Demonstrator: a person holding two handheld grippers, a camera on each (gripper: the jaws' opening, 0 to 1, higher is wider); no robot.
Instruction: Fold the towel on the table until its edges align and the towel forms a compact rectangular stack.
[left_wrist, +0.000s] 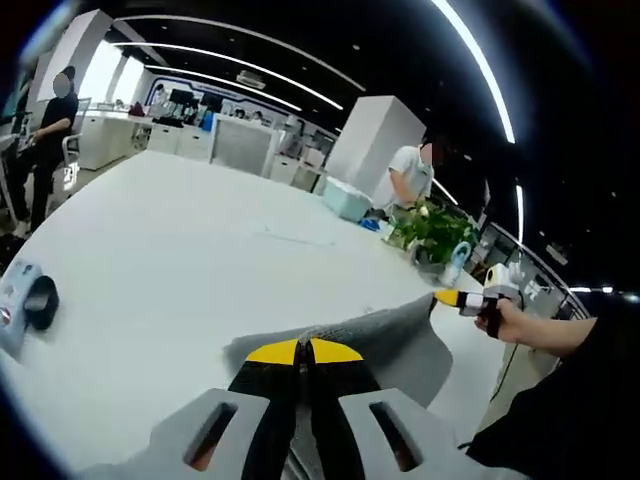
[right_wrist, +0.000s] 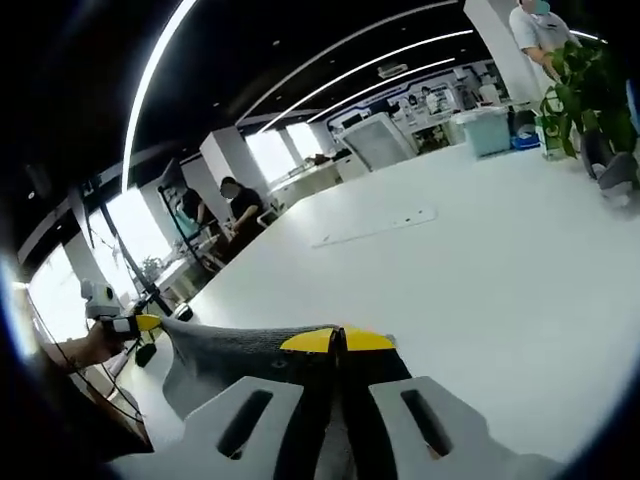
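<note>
Both claws were clamped on the grey towel: left claw (left_wrist: 304, 352) pinching one end, right claw (right_wrist: 338, 341) the other, jaws together on fabric. The towel (left_wrist: 385, 335) hung stretched between them just above the white surface (left_wrist: 180, 250), sagging in the middle, so it looked light, limp and non-slippery; corner grips seemed right for it. Beyond sat a potted plant (left_wrist: 432, 232) and a teal box (left_wrist: 346, 198).

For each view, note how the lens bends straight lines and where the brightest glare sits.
Left gripper view: ceiling light strips curve in arcs, the white table bulges, the brightest glare sits at the windows upper left. Right gripper view: the strips bow likewise, windows blow out at left, the grey towel stays evenly lit.
</note>
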